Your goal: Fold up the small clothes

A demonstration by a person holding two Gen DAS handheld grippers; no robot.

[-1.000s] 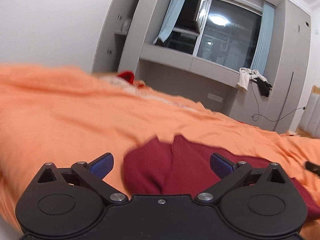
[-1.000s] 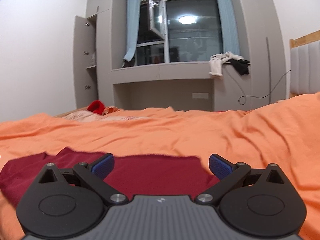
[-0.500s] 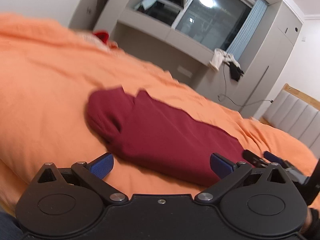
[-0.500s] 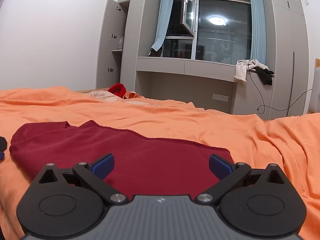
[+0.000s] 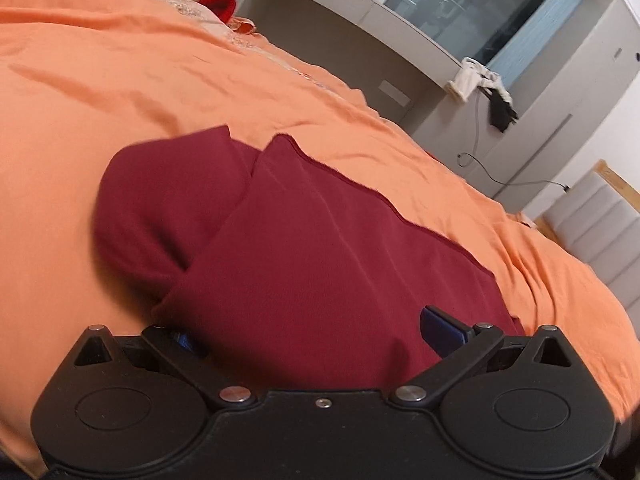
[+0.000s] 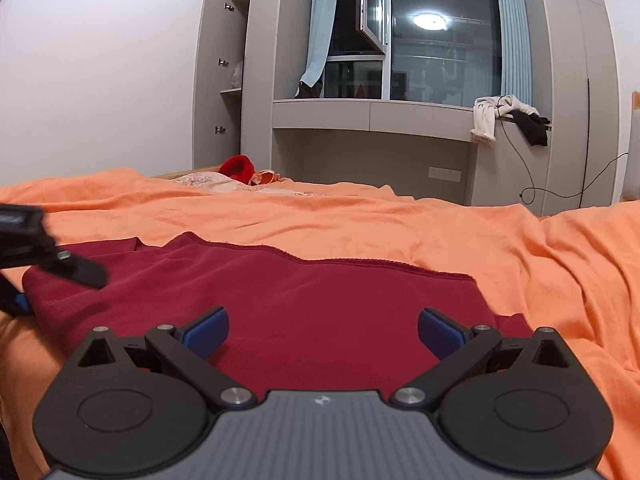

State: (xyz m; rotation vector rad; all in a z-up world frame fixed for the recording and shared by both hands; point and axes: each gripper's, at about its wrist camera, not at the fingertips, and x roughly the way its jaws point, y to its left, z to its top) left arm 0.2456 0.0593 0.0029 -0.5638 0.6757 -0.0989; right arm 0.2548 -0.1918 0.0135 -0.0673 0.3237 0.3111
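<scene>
A dark red garment (image 5: 320, 248) lies flat on the orange bed cover (image 5: 120, 92), with a sleeve bunched at its left end (image 5: 160, 208). My left gripper (image 5: 316, 332) is open and low at the garment's near edge. The cloth sits between its jaws and covers part of the left blue pad (image 5: 186, 340). In the right wrist view the same garment (image 6: 320, 288) spreads ahead of my open right gripper (image 6: 322, 330), whose blue fingertips (image 6: 208, 330) hover over its near edge. The left gripper (image 6: 60, 260) shows at that view's left side, at the garment's left end.
A bright red item (image 6: 238, 166) and a patterned cloth lie at the far end of the bed. White and black clothes (image 6: 486, 120) hang from the ledge under the window. A padded headboard (image 5: 592, 216) stands at the right. The cover (image 6: 560, 264) is wrinkled on the right.
My left gripper has dropped and pushed in to the garment's near left edge, so cloth now lies between its jaws. The right gripper has shifted a little, and the left gripper has come into its view.
</scene>
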